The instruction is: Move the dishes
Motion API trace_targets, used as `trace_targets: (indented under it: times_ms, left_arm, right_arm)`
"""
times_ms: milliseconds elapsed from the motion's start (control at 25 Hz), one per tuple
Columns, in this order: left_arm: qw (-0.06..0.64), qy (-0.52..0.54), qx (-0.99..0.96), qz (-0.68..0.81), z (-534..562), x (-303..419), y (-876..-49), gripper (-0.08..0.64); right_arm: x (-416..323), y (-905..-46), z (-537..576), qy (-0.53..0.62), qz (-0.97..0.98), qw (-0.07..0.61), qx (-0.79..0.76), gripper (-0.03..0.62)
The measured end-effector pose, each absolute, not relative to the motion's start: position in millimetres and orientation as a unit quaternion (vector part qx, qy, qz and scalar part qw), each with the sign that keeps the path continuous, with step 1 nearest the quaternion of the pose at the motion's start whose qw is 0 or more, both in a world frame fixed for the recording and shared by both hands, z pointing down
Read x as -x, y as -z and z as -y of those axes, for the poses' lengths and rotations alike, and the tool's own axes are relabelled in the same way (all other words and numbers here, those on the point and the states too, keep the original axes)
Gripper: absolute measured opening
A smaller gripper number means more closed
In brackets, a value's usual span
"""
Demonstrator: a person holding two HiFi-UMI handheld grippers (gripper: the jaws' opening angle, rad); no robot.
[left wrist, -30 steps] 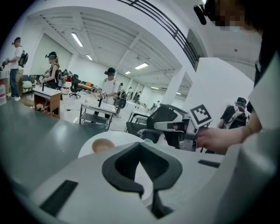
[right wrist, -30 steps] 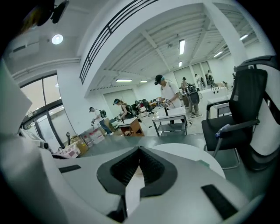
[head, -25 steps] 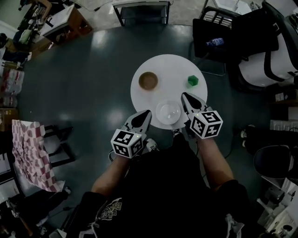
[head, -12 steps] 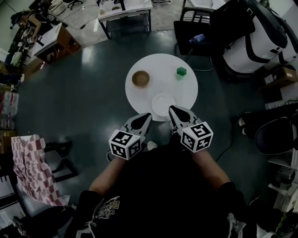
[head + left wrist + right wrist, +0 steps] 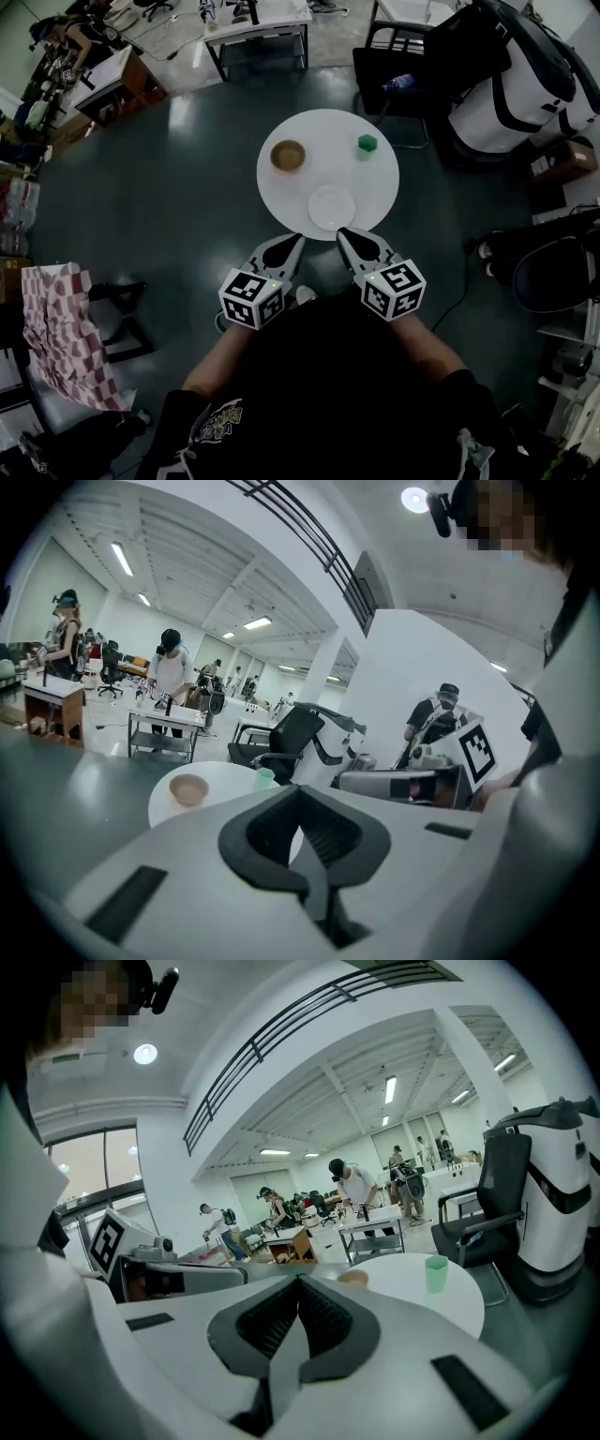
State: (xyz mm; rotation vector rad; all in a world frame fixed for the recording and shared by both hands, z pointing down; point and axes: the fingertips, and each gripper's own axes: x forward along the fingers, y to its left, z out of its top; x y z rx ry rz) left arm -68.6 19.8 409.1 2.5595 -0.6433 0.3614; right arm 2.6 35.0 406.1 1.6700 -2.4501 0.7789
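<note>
White plate (image 5: pixel 332 206) is seen lying flat on the round white bench (image 5: pixel 380 187), at the rim nearest the person. Brown bowl (image 5: pixel 288 155) is placed far left on the bench, well apart from the plate. Green cup (image 5: pixel 367 143) is placed far right.

Left claw (image 5: pixel 289 244) and right claw (image 5: pixel 349 237) are held side by side just off the near rim, tips aimed at the bench. In each gripper view the ribbed pads are pressed together with nothing between them, so both claws are clenched and empty.

Key relation: the plate lies straight ahead of the claws, between their two lines of aim, just beyond the tips. The right claw is judged the nearer, its tip almost at the rim below the plate; the left claw is offset more to the side. The bowl is better reached by the left claw, diagonally forward. No long axis is offered by plate or bowl, both being round. A rim pinch from the near side is judged likely, and the jaws must be released first.

No brand or readable writing is found on the dishes. Only black-and-white square markers are shown on the claw cubes (image 5: pixel 253 300). Print on the dark shirt (image 5: pixel 319 394) cannot be read.
</note>
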Motion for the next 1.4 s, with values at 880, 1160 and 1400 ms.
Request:
trace_targets:
  times_ms: [880,1160,1400]
  left_arm:
    - [0.241,-0.135,-0.935,0.224,-38.2,62.8,-412.8,0.005]
    - [0.233,-0.131,-0.938,0.221,-34.8,57.8,-406.6,0.005]
    - [0.229,-0.132,-0.939,0.220,-36.1,59.0,-404.7,0.005]
  right_arm:
    - [0.8,-411.9,-51.7,-0.258,0.805,0.037,-0.533,0.021]
    - [-3.0,-407.0,-49.2,-0.253,0.807,0.029,-0.534,0.021]
    - [0.4,-405.9,-49.6,-0.253,0.809,0.028,-0.530,0.021]
